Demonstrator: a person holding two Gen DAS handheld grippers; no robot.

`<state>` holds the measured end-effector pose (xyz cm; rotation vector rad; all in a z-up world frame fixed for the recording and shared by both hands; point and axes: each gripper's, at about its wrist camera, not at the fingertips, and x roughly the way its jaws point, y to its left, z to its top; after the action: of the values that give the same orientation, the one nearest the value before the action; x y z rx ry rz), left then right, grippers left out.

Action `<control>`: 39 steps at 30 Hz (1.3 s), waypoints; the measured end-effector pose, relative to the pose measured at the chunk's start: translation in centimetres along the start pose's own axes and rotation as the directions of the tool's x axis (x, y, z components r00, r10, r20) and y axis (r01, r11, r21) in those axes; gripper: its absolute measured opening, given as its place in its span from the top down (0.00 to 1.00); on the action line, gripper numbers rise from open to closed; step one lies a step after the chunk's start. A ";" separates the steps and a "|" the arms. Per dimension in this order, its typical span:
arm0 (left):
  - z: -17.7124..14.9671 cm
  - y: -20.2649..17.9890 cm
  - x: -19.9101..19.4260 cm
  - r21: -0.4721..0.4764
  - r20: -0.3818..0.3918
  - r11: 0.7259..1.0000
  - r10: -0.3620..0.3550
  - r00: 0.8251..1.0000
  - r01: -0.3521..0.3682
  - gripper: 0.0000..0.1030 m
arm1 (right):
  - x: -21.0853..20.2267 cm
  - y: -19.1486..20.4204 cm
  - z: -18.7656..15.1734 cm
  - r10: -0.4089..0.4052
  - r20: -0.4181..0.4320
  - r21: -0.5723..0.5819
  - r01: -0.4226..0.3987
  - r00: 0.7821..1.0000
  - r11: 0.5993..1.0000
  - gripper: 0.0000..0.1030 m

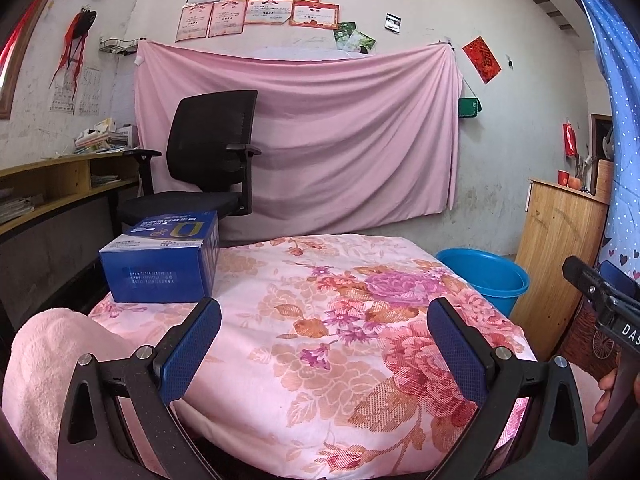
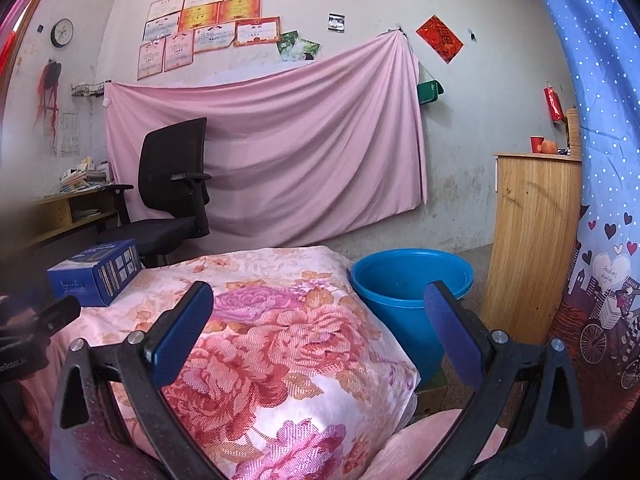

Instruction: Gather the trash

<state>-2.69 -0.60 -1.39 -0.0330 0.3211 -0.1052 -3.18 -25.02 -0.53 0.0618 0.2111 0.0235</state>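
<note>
A blue cardboard box [image 1: 162, 262] lies on the floral-covered table [image 1: 320, 300], at its far left corner; the right wrist view shows the box [image 2: 96, 274] at the left. A blue plastic bucket [image 1: 486, 280] stands on the floor past the table's right side, seen closer in the right wrist view [image 2: 408, 296]. My left gripper [image 1: 324, 344] hovers open over the near part of the cloth, the box just beyond its left finger. My right gripper [image 2: 320, 328] is open above the table's right corner, nothing between its fingers. Its body shows at the right edge of the left wrist view [image 1: 604, 300].
A black office chair [image 1: 208, 160] stands behind the table beside a wooden desk [image 1: 60, 184] stacked with books. A wooden cabinet [image 2: 532, 240] stands right of the bucket. A pink sheet [image 1: 300, 136] hangs on the wall. A fluffy pink towel [image 1: 52, 368] lies at the near left.
</note>
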 end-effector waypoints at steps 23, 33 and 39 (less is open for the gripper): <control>-0.2 0.7 0.1 -0.001 0.000 1.000 0.012 1.000 -0.012 0.02 | 0.6 0.7 -0.3 0.011 -0.030 -0.017 -0.011 0.999 1.000 0.00; -0.5 0.6 0.2 -0.001 -0.003 1.000 0.009 1.000 -0.009 0.02 | 0.7 0.6 -0.4 0.013 -0.035 -0.016 -0.013 0.999 1.000 0.00; -0.5 0.5 0.2 -0.002 -0.005 1.000 0.010 1.000 -0.010 0.02 | 0.9 0.5 -0.4 0.014 -0.040 -0.011 -0.014 0.999 1.000 0.00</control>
<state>-2.61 -0.10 -1.98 -0.0330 0.3261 -0.0952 -2.43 -24.50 -1.11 0.0514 0.2508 0.0401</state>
